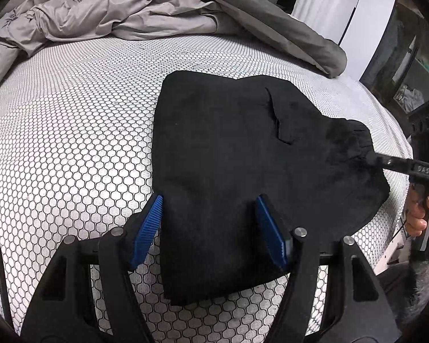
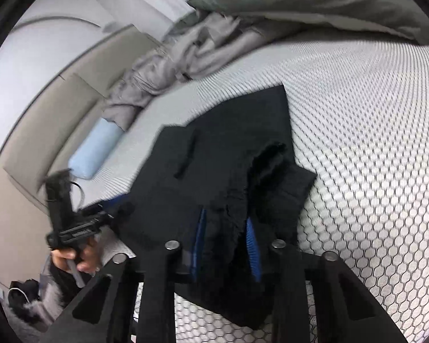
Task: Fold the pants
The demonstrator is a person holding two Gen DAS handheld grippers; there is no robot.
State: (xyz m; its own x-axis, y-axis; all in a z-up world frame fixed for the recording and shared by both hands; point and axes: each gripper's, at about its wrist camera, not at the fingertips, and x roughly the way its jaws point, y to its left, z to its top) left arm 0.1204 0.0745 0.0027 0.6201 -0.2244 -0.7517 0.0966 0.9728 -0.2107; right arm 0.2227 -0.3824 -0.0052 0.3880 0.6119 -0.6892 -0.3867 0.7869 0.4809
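Black pants lie folded on the honeycomb-patterned mattress. My left gripper is open, its blue pads on either side of the pants' near edge, just above the cloth. My right gripper is shut on a bunched fold of the pants, which rises between its blue pads. In the left wrist view the right gripper reaches in from the right and meets the pants' right edge. In the right wrist view the left gripper shows at the left, blurred.
A crumpled grey duvet lies across the far side of the mattress. A light blue pillow lies by the beige headboard. A white wardrobe and shelving stand beyond the bed's right edge.
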